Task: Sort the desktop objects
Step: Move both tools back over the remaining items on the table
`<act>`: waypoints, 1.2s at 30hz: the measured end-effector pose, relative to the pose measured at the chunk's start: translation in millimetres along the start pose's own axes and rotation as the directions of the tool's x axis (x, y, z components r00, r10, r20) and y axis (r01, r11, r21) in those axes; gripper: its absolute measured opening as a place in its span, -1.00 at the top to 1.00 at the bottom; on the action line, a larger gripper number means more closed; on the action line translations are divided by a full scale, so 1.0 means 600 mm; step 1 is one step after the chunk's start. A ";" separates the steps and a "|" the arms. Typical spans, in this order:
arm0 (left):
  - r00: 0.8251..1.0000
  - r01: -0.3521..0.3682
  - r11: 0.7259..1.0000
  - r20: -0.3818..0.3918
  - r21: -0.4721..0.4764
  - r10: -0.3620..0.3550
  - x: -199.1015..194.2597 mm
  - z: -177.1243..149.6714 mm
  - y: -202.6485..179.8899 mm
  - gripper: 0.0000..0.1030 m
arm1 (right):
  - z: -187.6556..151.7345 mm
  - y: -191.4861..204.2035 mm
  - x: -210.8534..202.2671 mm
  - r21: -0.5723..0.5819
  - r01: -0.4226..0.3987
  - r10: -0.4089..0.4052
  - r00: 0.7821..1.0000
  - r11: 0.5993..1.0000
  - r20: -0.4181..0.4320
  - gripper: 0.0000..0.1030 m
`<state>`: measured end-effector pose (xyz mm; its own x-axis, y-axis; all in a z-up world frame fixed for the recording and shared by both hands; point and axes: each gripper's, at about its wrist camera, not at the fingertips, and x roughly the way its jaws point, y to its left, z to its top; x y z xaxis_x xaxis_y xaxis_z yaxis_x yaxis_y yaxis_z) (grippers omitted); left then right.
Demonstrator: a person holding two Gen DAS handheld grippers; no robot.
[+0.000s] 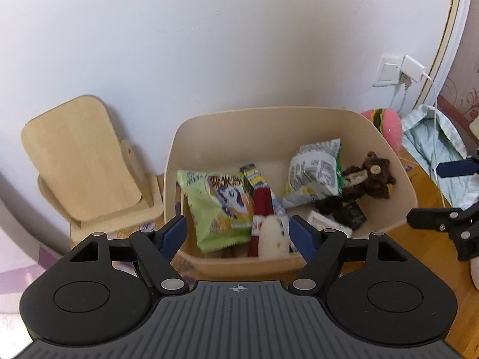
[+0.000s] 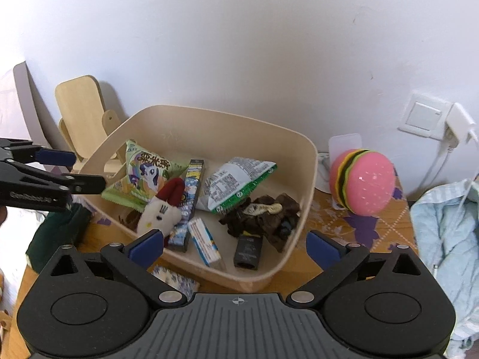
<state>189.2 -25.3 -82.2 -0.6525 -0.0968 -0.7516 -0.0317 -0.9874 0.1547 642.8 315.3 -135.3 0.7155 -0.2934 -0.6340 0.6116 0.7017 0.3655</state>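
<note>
Left gripper (image 1: 236, 233): blue-padded jaws spread wide, nothing between them, poised over the near rim of the beige plastic tub (image 1: 398, 161). Right gripper (image 2: 236, 243): jaws likewise wide apart and empty, at the tub's near wall. Inside the tub: green cartoon snack bag (image 2: 143, 176), white-and-red plush toy (image 2: 160, 212), white-green foil packet (image 2: 236, 184), brown plush bear (image 2: 263, 215), small black box (image 2: 248, 251). Pink burger-shaped toy (image 2: 363, 184) sits outside on the wooden table (image 2: 326, 257), just right of the tub.
</note>
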 end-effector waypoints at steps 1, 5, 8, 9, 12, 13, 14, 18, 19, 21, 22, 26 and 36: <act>1.000 0.001 1.000 -0.006 0.000 -0.001 -0.007 -0.007 -0.001 -0.48 | -0.006 0.000 -0.008 -0.008 0.008 -0.008 1.000 1.000 0.003 -1.00; 0.998 0.007 1.000 -0.069 0.004 -0.006 -0.024 -0.046 -0.006 -0.48 | -0.033 0.000 -0.033 -0.037 0.021 -0.021 1.000 0.999 -0.006 -1.00; 0.994 0.021 1.000 -0.107 0.004 -0.021 -0.036 -0.081 -0.010 -0.48 | -0.057 0.000 -0.045 -0.041 0.032 -0.033 0.999 0.999 -0.032 -1.00; 0.993 0.019 1.000 -0.118 0.006 -0.018 -0.039 -0.092 -0.012 -0.48 | -0.065 0.000 -0.048 -0.041 0.033 -0.035 0.999 0.999 -0.042 -1.00; 0.989 0.011 1.000 -0.144 -0.005 -0.012 -0.050 -0.124 -0.014 -0.48 | -0.090 0.001 -0.056 -0.033 0.034 -0.037 0.997 0.999 -0.070 -1.00; 0.988 0.013 1.000 -0.152 -0.024 -0.017 -0.053 -0.134 -0.013 -0.48 | -0.098 0.002 -0.059 -0.032 0.036 -0.038 0.996 0.999 -0.078 -1.00; 0.986 0.020 0.999 -0.163 -0.046 -0.027 -0.056 -0.144 -0.011 -0.48 | -0.106 0.003 -0.060 -0.033 0.038 -0.041 0.995 0.999 -0.087 -1.00; 0.979 0.025 0.997 -0.202 -0.071 -0.039 -0.062 -0.178 -0.012 -0.48 | -0.136 0.005 -0.064 -0.032 0.038 -0.041 0.991 0.999 -0.125 -1.00; 0.977 0.022 0.998 -0.210 -0.066 -0.036 -0.061 -0.184 -0.014 -0.48 | -0.143 0.004 -0.064 -0.030 0.037 -0.040 0.990 0.999 -0.134 -1.00; 0.974 0.020 0.998 -0.224 -0.066 -0.035 -0.061 -0.194 -0.016 -0.48 | -0.156 0.004 -0.063 -0.026 0.034 -0.038 0.987 0.999 -0.154 -1.00; 0.973 0.023 0.997 -0.229 -0.072 -0.038 -0.060 -0.198 -0.016 -0.48 | -0.162 0.004 -0.062 -0.023 0.031 -0.034 0.986 0.999 -0.161 -1.00; 0.965 0.032 0.996 -0.258 -0.086 -0.054 -0.050 -0.212 -0.019 -0.48 | -0.182 0.007 -0.059 -0.017 0.015 -0.018 0.983 1.000 -0.183 -1.00; 0.945 0.032 0.992 -0.318 -0.125 -0.071 -0.002 -0.255 -0.040 -0.48 | -0.224 -0.004 -0.005 0.055 0.024 -0.008 0.964 0.998 -0.265 -1.00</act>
<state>306.5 -20.5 -183.3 -0.3734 -0.0614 -0.9256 0.0421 -0.9979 0.0492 593.9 401.8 -226.2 0.5956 -0.1168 -0.7947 0.6460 0.6577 0.3875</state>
